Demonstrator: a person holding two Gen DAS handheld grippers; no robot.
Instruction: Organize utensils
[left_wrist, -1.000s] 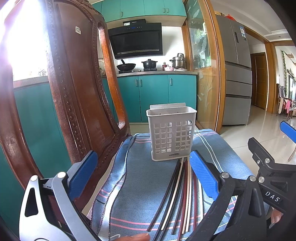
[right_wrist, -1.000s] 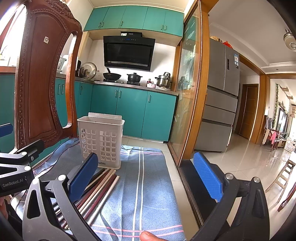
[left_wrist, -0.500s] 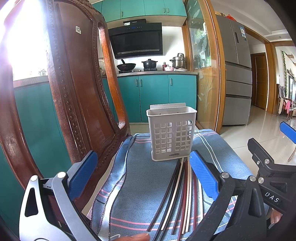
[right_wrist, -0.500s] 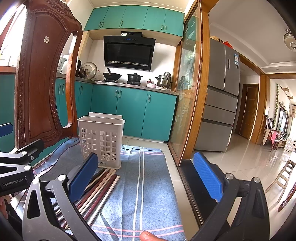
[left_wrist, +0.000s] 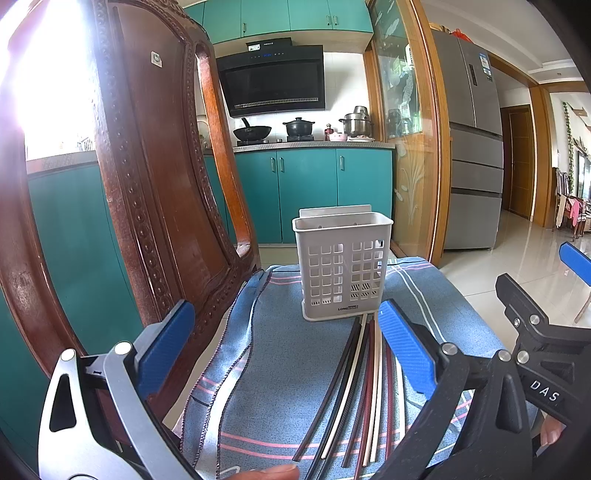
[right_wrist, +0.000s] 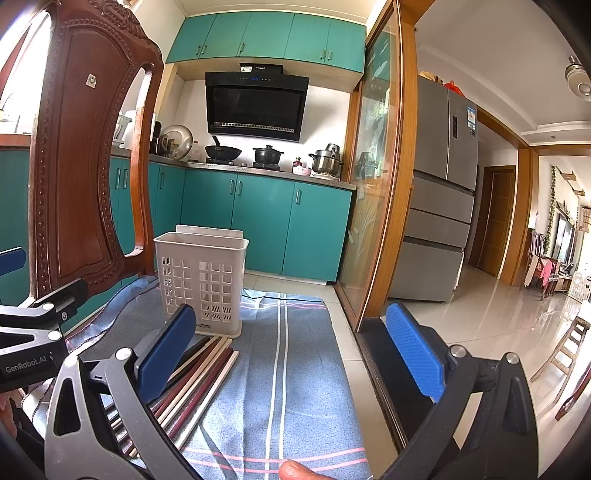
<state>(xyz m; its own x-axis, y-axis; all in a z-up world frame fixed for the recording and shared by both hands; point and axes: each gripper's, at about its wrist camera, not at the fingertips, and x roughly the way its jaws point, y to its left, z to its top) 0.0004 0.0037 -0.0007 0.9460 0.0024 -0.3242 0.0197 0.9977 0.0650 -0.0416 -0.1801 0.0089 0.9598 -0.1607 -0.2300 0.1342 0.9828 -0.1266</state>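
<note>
Heads up, the near ends of the chopsticks (left_wrist: 364, 387) run out of your left view at the bottom edge, and in the right view your left-side pad covers a good part of the bundle, so an exact count is shaky (I make out roughly eight sticks, black, white and dark red mixed). They lie flat on the blue striped cloth (left_wrist: 273, 369), far tips just about touching the base of the one white slotted holder (left_wrist: 341, 264), which stands upright and looks empty through the holes.

Your left claw (left_wrist: 284, 349) is spread wide, nothing between the pads; same for your right claw (right_wrist: 291, 354), gaping over bare cloth. The wooden chair back (left_wrist: 155, 184) crowds the left side of the cloth, while the right edge drops off to tiled floor (right_wrist: 498, 314). Plenty of open cloth right of the sticks.
</note>
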